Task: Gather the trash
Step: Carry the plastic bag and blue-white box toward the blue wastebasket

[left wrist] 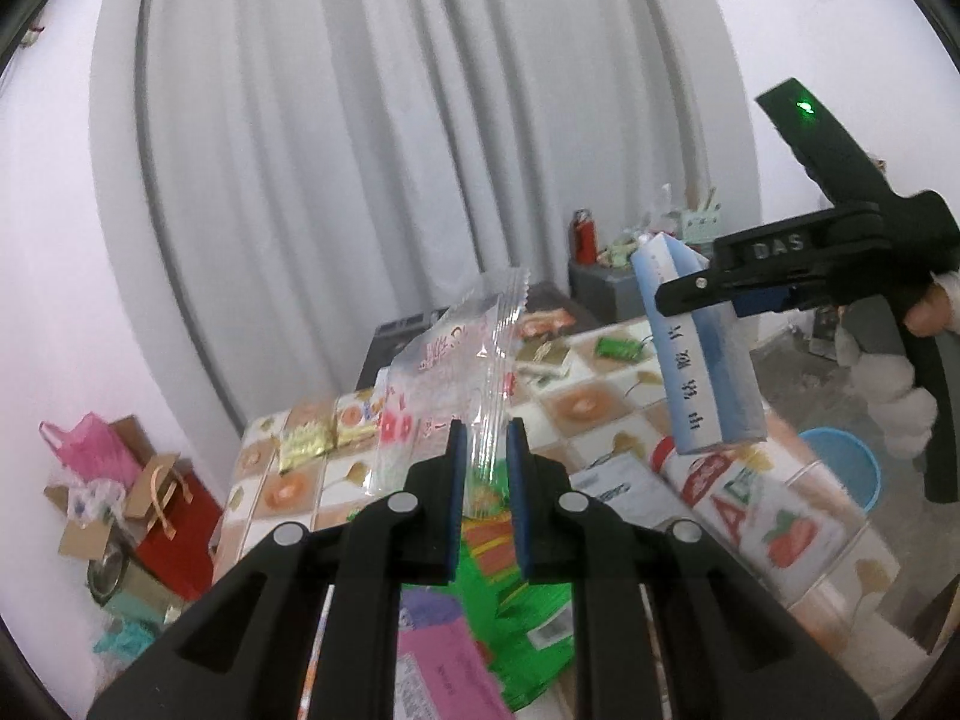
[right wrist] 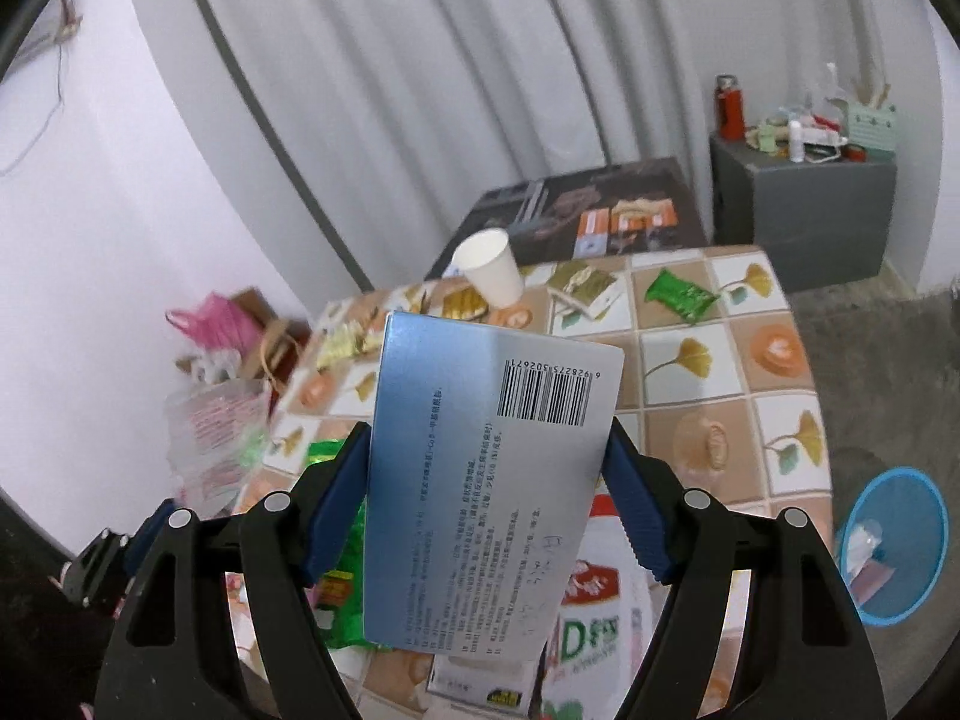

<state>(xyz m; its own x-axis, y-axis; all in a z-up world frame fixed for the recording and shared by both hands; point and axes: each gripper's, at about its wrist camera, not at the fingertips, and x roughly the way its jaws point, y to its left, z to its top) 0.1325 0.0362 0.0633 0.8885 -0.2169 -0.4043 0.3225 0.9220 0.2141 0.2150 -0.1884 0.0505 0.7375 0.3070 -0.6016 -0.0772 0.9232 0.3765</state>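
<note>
While both grippers hold trash, left gripper (left wrist: 485,444) fingers pinching a clear wrapper (left wrist: 462,360) and right gripper (right wrist: 486,504) fingers clamped on a blue box (right wrist: 480,480), plenty of litter is left on the worktop (right wrist: 774,396), with the blue bin (right wrist: 894,546) barely filled.

Your tablecloth (right wrist: 720,354) is a check of tan and white squares with yellow ginkgo leaves. On it lie a green wrapper (right wrist: 681,294) and a white cup (right wrist: 489,267); beside it stands a light-blue bin (right wrist: 894,546). Your box (right wrist: 480,480) fades blue to silver.

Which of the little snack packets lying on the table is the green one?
The green packet at the table's far right end, beside the gold packets; the others are gold or yellow.
</note>
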